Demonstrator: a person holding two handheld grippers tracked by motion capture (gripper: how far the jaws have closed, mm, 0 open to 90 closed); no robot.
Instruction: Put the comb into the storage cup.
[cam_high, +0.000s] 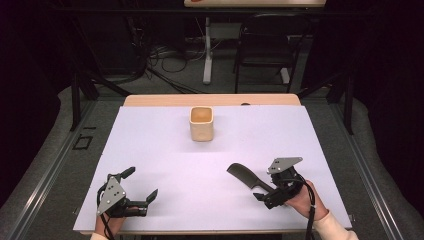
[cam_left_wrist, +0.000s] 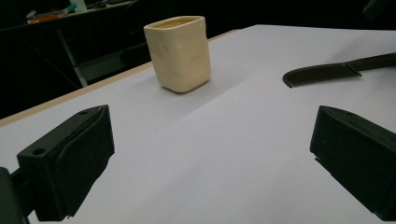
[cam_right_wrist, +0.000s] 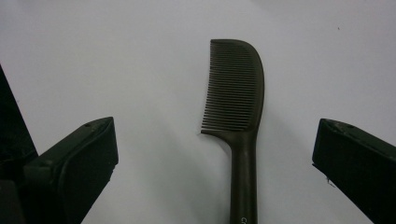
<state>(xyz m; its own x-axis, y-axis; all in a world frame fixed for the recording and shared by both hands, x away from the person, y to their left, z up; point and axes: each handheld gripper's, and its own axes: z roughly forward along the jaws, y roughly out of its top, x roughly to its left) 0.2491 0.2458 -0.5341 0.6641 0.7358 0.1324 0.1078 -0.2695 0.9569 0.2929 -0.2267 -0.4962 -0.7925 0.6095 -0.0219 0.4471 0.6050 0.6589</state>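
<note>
A black comb (cam_high: 244, 176) lies flat on the white table (cam_high: 165, 150) at the front right, teeth end toward the middle. My right gripper (cam_high: 272, 191) hovers over the comb's handle, open. In the right gripper view the comb (cam_right_wrist: 239, 98) runs up between the wide jaws of the right gripper (cam_right_wrist: 215, 144), untouched. A cream square cup (cam_high: 201, 123) stands upright at the table's far middle. My left gripper (cam_high: 140, 183) rests open at the front left with nothing in it. In the left gripper view it (cam_left_wrist: 210, 158) faces the cup (cam_left_wrist: 180, 52) and the comb (cam_left_wrist: 322, 72).
A bare wooden strip (cam_high: 210, 100) runs along the table's far edge. Behind it, on the floor, stand a dark chair (cam_high: 265, 45), a white desk leg (cam_high: 207, 50) and loose cables (cam_high: 165, 62). Metal frame rails (cam_high: 45, 175) flank the table.
</note>
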